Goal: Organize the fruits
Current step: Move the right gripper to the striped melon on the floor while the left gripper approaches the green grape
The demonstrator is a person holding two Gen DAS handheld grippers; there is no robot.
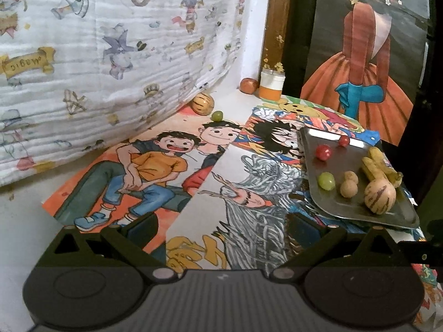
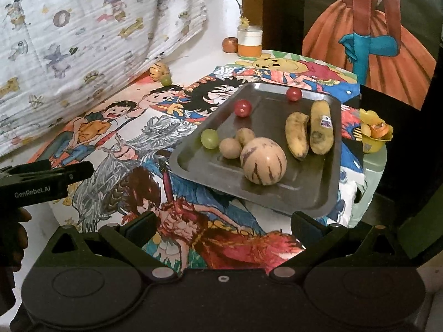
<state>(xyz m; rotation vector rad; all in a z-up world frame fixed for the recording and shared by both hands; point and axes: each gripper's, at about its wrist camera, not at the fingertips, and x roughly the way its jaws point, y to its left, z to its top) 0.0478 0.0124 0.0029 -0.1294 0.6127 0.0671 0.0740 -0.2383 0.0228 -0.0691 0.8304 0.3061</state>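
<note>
A metal tray (image 2: 310, 193) (image 1: 349, 210) lies on the drawing-covered table. On it sit a striped melon (image 2: 263, 161) (image 1: 380, 193), two bananas (image 2: 310, 130) (image 1: 379, 166), two small brown fruits (image 2: 231, 148) (image 1: 348, 184), a green grape (image 2: 209, 138) (image 1: 326, 181) and two red grapes (image 2: 243, 107) (image 1: 324, 152). Off the tray, at the back by the cloth, lie a second striped melon (image 1: 203, 103) (image 2: 159, 71), a green grape (image 1: 217, 115) (image 2: 166, 80) and a reddish fruit (image 1: 248, 85) (image 2: 230, 44). My left gripper (image 1: 221, 229) is open over the drawings. My right gripper (image 2: 223, 228) is open just before the tray's near edge.
A patterned white cloth (image 1: 110, 55) hangs along the left. A jar with an orange band (image 1: 272, 84) (image 2: 250, 41) stands at the back. A yellow flower-shaped cup (image 2: 373, 134) sits right of the tray. The left gripper's body (image 2: 41, 179) and a hand show at the left.
</note>
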